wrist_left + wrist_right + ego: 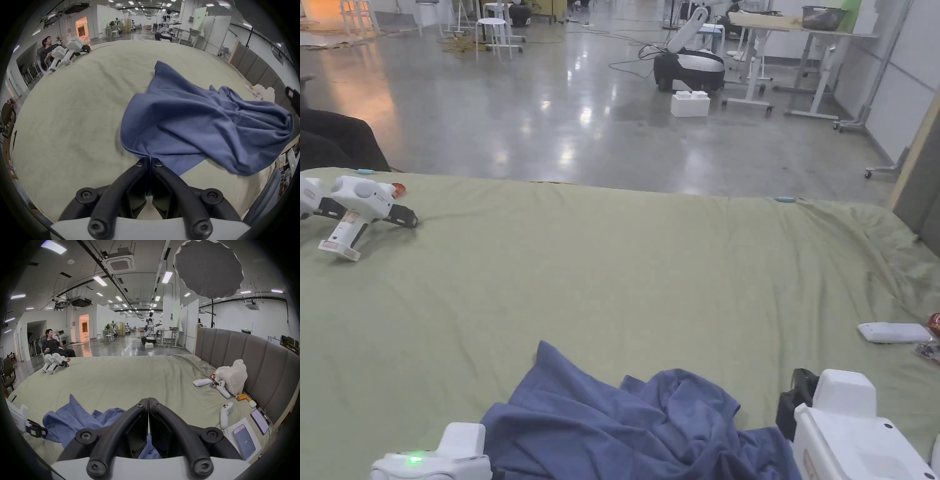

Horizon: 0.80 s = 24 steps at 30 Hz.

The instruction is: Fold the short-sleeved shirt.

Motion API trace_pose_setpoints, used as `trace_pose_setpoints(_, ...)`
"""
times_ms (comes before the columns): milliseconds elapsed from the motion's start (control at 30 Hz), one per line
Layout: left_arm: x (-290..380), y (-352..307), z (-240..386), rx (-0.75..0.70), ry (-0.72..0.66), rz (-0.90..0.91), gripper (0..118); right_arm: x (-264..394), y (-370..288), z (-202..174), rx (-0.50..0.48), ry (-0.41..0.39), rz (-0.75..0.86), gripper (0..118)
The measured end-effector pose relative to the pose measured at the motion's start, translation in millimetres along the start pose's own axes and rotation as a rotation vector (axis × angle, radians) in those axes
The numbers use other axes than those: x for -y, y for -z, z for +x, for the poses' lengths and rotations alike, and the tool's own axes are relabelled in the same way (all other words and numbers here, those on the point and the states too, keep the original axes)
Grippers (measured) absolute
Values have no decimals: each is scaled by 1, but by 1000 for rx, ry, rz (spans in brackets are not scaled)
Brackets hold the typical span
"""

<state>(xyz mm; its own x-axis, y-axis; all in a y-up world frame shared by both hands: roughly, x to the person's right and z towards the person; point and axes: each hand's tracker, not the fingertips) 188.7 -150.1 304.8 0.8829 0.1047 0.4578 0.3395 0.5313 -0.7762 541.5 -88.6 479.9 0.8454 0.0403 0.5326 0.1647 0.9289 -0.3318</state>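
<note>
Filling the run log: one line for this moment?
shirt crumpled on bed | left claw pinching its edge | right claw shut, grip unclear

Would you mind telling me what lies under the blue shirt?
The blue shirt lies crumpled on the green bedsheet, which shows all around it. Whatever sits beneath its folds is covered.

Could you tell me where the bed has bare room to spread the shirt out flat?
The widest bare sheet lies beyond the crumpled shirt, between the spare grippers at the far left corner and the white remote on the right. The right side by the headboard is crowded: a bag, controllers, phones.
</note>
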Motion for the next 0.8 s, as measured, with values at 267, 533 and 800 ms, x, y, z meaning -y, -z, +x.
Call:
trace_pose_setpoints(267, -9, -37, -27, -20, -54, 139, 1, 17, 59, 80, 55, 13, -303, 59)
trace_pose_setpoints(533, -12, -37, -44, -41, -52, 176, 1, 68, 117, 80, -56, 38, -563, 62)
trace_pose_setpoints(800, -10, -44, -45, -35, -62, 188, 1, 75, 100, 64, -66, -24, -556, 0)
